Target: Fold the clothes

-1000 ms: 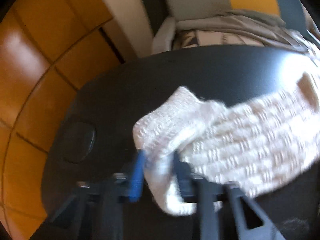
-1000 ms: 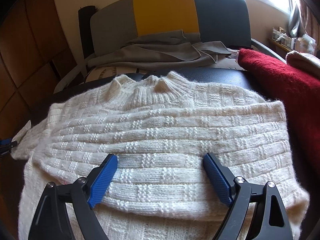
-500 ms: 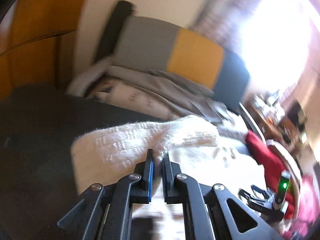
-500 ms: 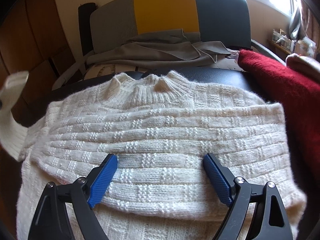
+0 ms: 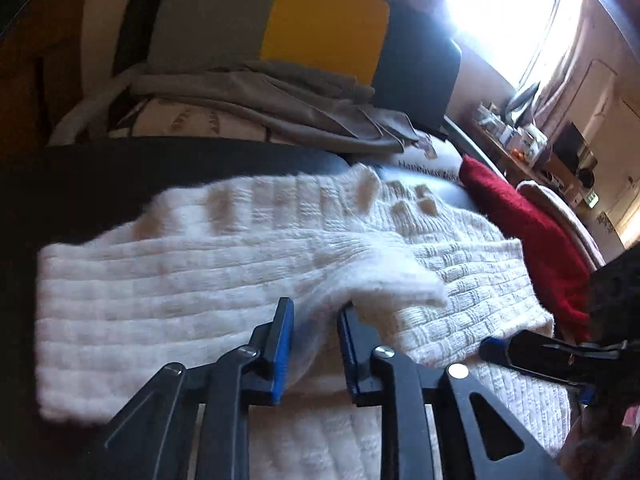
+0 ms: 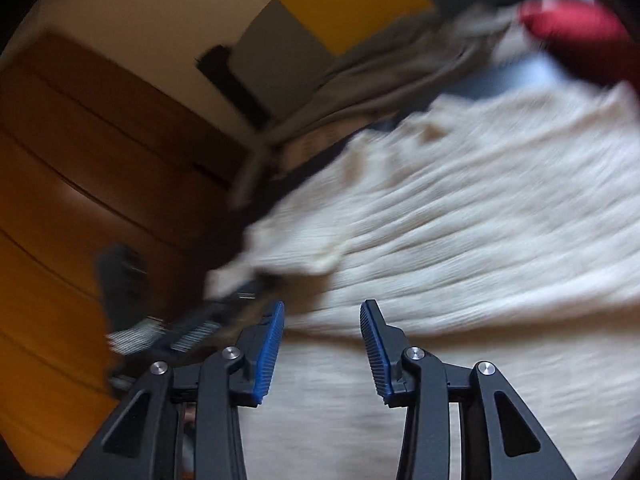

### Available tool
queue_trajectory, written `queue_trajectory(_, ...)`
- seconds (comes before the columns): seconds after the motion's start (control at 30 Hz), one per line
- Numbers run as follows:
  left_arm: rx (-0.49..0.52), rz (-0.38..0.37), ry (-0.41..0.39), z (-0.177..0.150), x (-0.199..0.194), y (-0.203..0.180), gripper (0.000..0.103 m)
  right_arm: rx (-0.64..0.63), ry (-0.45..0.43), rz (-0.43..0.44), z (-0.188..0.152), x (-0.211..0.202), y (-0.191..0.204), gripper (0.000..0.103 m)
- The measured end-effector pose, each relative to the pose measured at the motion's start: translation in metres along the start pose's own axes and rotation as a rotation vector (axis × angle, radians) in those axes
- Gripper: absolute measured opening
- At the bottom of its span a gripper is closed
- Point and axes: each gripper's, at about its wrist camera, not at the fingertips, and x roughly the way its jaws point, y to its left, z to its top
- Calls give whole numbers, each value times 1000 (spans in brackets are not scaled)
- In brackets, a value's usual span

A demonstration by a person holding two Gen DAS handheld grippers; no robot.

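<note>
Across the black padded counter (image 5: 100, 176) lies the cream cable-knit sweater (image 5: 460, 280), its sleeve (image 5: 240, 280) folded over the body, so the left claw (image 5: 314, 344) is opening to release it while the right claw (image 6: 322, 344), closing with nothing pinched, hovers above the knit.

Home: cluttered shelf (image 5: 520, 140), draped chair (image 5: 320, 28)

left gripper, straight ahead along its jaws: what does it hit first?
The cream sweater's folded-over sleeve: it lies between the opening jaws of the left gripper and just ahead. Beyond it, the sweater body, though depth is hard to judge here.
</note>
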Motion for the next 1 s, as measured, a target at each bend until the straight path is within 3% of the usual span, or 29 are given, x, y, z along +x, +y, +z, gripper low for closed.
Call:
queue_trajectory(0.07, -57, -24, -20, -10, -22, 15, 23, 114, 26, 107, -2, 17, -3, 48)
queue_trajectory(0.17, -118, -32, -49, -29, -44, 35, 23, 187, 20, 144, -2, 41, 0, 56)
queue_trajectory(0.3, -209, -37, -49, -59, -66, 72, 24, 257, -15, 89, 1, 68, 4, 69)
queue_trajectory(0.37, -255, -37, -49, -74, -74, 89, 24, 274, -36, 31, 2, 80, 6, 70)
queue_trajectory(0.43, -303, -51, -53, -85, -76, 104, 24, 291, -57, -26, 3, 91, 8, 61)
queue_trajectory(0.47, -328, -62, -54, -88, -77, 110, 24, 270, -71, -66, 4, 94, 12, 40)
queue_trajectory(0.5, -370, -88, -55, -91, -77, 119, 24, 230, -75, -106, 6, 97, 20, 9)
queue_trajectory(0.6, -488, -172, -80, -96, -78, 140, 24, 99, -78, -221, 13, 106, 47, 8)
queue_trajectory(0.67, -504, -198, -91, -95, -78, 144, 24, 7, -85, -249, 22, 103, 69, 8)
queue_trajectory(0.83, -397, -163, -69, -76, -65, 118, 24, -169, -112, -212, 58, 84, 128, 8)
queue_trajectory(1.0, -405, -112, -67, -45, -40, 107, 24, -306, -174, -153, 87, 55, 188, 8)
